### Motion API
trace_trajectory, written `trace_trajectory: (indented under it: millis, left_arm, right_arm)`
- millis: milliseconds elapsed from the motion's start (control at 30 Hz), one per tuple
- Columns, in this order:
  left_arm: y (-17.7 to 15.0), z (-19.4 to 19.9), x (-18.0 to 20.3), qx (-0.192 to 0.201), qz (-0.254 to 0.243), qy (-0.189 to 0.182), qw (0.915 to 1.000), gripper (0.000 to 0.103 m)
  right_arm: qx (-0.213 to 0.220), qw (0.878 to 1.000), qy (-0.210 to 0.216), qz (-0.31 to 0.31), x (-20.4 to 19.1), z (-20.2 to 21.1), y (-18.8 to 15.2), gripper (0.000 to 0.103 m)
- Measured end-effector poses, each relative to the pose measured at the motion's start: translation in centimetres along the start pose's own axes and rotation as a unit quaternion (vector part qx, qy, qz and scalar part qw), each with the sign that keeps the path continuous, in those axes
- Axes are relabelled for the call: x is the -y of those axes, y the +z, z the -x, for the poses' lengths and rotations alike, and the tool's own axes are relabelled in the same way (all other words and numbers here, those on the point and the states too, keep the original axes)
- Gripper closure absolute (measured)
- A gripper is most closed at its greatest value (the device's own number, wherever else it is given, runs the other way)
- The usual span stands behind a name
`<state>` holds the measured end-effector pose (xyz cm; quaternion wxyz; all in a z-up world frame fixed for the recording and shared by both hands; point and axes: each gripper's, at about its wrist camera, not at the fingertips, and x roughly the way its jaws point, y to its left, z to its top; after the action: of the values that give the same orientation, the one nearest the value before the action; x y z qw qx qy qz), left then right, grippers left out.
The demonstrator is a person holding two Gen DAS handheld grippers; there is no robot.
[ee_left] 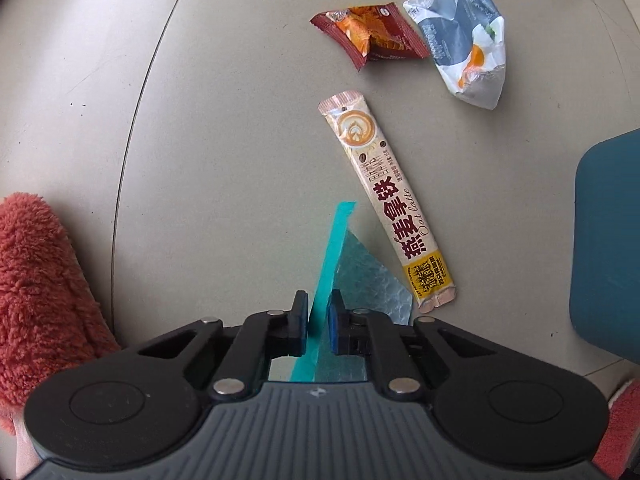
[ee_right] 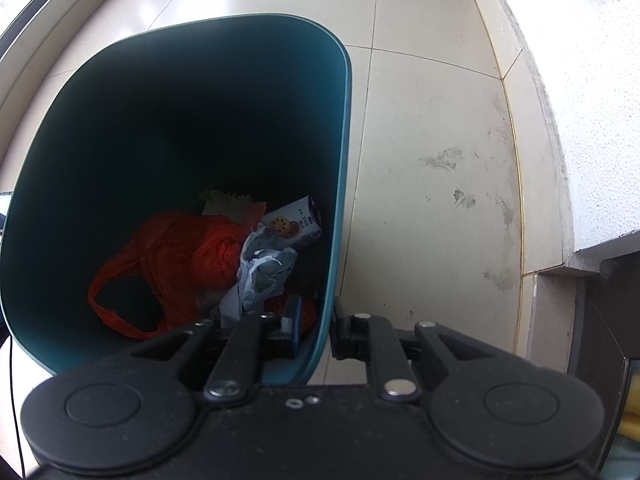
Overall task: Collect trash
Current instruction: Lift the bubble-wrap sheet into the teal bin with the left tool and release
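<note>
My left claw (ee_left: 318, 320) pointed down at the tiled floor (ee_left: 240, 120) and had its jaws pinched on a teal-edged clear wrapper (ee_left: 336, 248), the teal strip standing up between the pads while the clear part lay on the tile to the right. Just beside that wrapper lay a long oat latte stick packet (ee_left: 386, 200), flat and slanted, its yellow end nearest my claw. Farther off sat a red and orange snack wrapper (ee_left: 370, 36), and touching or almost touching its right edge was a crumpled white and grey wrapper (ee_left: 460, 36). A coral fuzzy slipper (ee_left: 36, 280) showed at the left edge, and a piece of the teal bin (ee_left: 608, 240) at the right edge.

My right claw (ee_right: 316, 328) was clamped on the near rim of that teal bin (ee_right: 340, 160), one finger inside the wall and one outside. Down in the bin lay an orange plastic bag (ee_right: 172, 264), a crumpled pale bag (ee_right: 264, 268) and a small carton (ee_right: 296, 220) against the right wall. The bin stood on the floor near a white wall (ee_right: 580, 100).
</note>
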<state>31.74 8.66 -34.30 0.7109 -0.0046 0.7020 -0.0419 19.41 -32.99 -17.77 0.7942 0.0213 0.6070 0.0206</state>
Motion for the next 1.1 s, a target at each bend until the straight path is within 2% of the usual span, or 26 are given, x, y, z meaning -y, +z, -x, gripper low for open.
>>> trace_trajectory:
  millis: [200,300,500,667,733,800,833,967,1033,1067,1100]
  left_arm:
    - [-0.8,5.6,0.7,0.041,0.011,-0.004,0.9991,0.098]
    - [-1.0,9.6,2.6,0.072,0.015,-0.012,0.9972,0.098]
    - [-1.8,18.1,5.5,0.135,0.017,-0.048,0.9895,0.097]
    - [-3.1,23.4,8.4,0.177,-0.01,-0.054,0.9827,0.097]
    - [-3.3,23.7,9.4,0.175,-0.026,-0.052,0.9829,0.097]
    - [-3.3,22.6,10.1,0.156,-0.04,-0.033,0.9865,0.097]
    - [-3.2,21.4,10.2,0.144,-0.044,-0.025,0.9882,0.097]
    - [-2.5,16.0,9.9,0.092,-0.034,-0.032,0.9947,0.095]
    - [-2.2,12.8,9.2,0.059,-0.013,-0.048,0.997,0.083]
    - [-2.0,11.7,8.9,0.05,-0.005,-0.053,0.9974,0.069]
    - [-1.9,10.7,8.6,0.042,0.003,-0.057,0.9975,0.046]
  right_arm:
    - [0.004,1.0,0.002,-0.006,0.3,0.1,-0.1,0.089]
    - [0.006,1.0,-0.002,-0.004,0.2,0.1,-0.2,0.089]
    - [0.011,1.0,-0.006,-0.002,0.1,0.6,-0.3,0.093]
    - [0.025,1.0,0.001,-0.003,0.4,1.5,-0.5,0.093]
    - [0.029,1.0,0.0,0.0,0.4,1.7,-0.5,0.093]
    - [0.031,1.0,0.001,0.0,0.4,1.8,-0.5,0.093]
    - [0.031,1.0,0.002,0.0,0.4,1.8,-0.5,0.092]
    - [0.033,0.999,0.005,0.001,0.4,1.8,-0.4,0.092]
    - [0.033,0.999,0.005,0.002,0.4,1.8,-0.5,0.092]
    - [0.033,0.999,0.006,0.002,0.4,1.8,-0.5,0.092]
    - [0.033,0.999,0.008,0.001,0.5,1.8,-0.5,0.092]
